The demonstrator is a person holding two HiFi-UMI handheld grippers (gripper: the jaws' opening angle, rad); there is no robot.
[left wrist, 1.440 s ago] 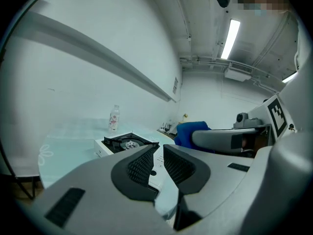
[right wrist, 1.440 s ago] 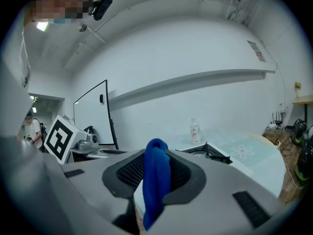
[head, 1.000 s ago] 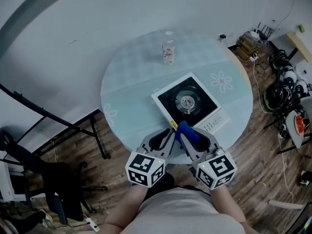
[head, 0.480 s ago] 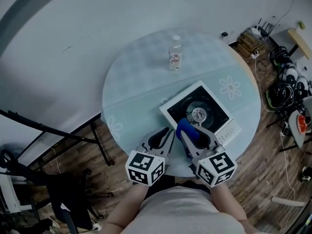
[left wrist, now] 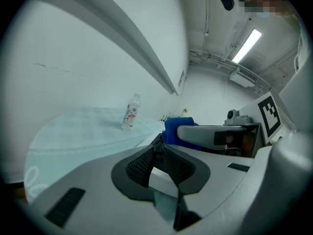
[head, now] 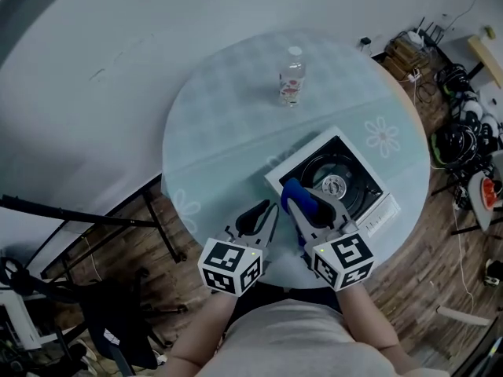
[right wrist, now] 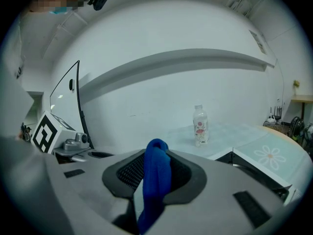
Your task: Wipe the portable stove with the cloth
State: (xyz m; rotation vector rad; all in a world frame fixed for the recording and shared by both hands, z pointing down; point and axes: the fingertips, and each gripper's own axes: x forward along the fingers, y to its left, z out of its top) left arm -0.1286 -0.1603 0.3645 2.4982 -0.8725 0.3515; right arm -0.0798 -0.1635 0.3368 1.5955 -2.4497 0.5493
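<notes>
The portable stove [head: 339, 181], white with a black top and round burner, sits on the round table [head: 212, 132] at its near right. My right gripper [head: 303, 204] is shut on a blue cloth [head: 294, 195] at the stove's near-left corner. In the right gripper view the cloth [right wrist: 156, 175] hangs folded between the pads of the right gripper [right wrist: 155, 166], with the stove's edge [right wrist: 259, 173] to the right. My left gripper [head: 269, 207] hovers just left of the stove, jaws shut and empty; its pads [left wrist: 168, 163] meet at the tips, with the cloth [left wrist: 178, 126] beyond.
A clear plastic bottle [head: 291, 75] stands upright at the table's far side, also bottle [right wrist: 199, 125] and bottle [left wrist: 130, 112]. A black metal frame [head: 86, 218] stands on the wood floor at left. Cables and clutter [head: 460, 140] lie at right. The table's near edge is under my grippers.
The right gripper with the blue cloth has come forward from the table's near edge onto the stove's near-left corner. The left gripper stays beside it, still shut.
</notes>
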